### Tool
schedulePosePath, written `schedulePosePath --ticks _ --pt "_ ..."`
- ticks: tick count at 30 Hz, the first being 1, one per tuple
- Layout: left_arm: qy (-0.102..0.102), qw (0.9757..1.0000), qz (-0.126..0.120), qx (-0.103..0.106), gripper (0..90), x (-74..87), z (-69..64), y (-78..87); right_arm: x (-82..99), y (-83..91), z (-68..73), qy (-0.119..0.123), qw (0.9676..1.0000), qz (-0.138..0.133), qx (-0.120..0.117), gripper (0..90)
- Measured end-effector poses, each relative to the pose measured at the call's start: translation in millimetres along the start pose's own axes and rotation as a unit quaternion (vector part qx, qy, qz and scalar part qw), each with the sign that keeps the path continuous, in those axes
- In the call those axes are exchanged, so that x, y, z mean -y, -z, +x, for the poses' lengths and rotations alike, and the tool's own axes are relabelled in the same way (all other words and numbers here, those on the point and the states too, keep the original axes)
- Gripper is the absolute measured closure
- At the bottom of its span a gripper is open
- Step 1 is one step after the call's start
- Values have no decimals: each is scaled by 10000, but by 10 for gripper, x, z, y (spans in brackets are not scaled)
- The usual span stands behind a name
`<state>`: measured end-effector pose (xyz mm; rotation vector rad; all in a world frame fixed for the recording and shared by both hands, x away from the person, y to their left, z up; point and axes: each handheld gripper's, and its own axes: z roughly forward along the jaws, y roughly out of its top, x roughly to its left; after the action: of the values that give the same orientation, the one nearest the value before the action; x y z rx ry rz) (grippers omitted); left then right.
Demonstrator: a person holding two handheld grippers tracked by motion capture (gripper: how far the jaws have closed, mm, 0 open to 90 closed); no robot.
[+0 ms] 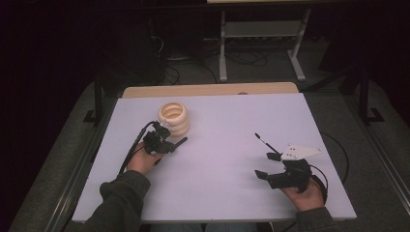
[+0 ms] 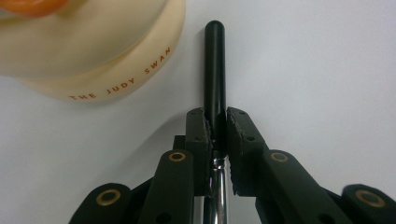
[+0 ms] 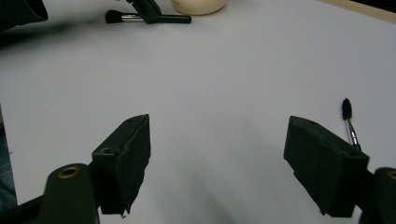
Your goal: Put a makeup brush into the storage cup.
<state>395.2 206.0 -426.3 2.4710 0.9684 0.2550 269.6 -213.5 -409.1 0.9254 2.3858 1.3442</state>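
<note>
From my seat I count two grippers, two brushes and one cream holder on the white table (image 1: 217, 193).

Nearest to me, at about five o'clock on the table, my right gripper (image 1: 269, 165) hangs with its jaws spread wide and nothing between them; in the right gripper view both pads stand well apart over bare tabletop. Just beyond it, toward three o'clock, lies the first brush, a thin brush (image 1: 263, 141) with a small dark tip, near the gripper's far jaw but not touching it.

At about nine o'clock my left gripper (image 1: 167, 145) is clenched on the second brush, a black-handled brush (image 2: 215, 70). In the left gripper view both pads press on it where the black handle meets the shiny metal neck, and the handle runs straight out ahead between the jaws.

Farthest, at roughly eleven o'clock, stands the single ribbed cream holder (image 1: 173, 118), upright, just beside the handle's end. It bears orange lettering on its lower ring.
</note>
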Motion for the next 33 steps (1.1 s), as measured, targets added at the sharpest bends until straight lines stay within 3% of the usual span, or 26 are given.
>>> schedulePosePath --ticks 1,2,8,13,16,24,33 --pt "-85 9999 57 -9 796 2 18 13 4 -3 -3 -6 10000 7 -7 219" --pt "6 10000 9 -7 797 8 8 15 5 -3 -3 -3 10000 11 -5 219" --pt "-126 9999 26 -7 797 6 2 98 -9 2 17 30 10000 -22 22 219" --pt "-48 10000 -1 20 797 29 6 145 -3 -4 22 19 10000 3 7 219" --pt "-122 9999 -35 65 797 29 -19 189 -12 1 30 47 10000 -15 25 219" --pt "-250 9989 -176 366 797 52 -119 344 -43 -30 82 131 9999 28 -53 217" --pt "-487 9961 -358 641 797 92 -280 563 -236 -129 216 269 9987 140 -408 203"
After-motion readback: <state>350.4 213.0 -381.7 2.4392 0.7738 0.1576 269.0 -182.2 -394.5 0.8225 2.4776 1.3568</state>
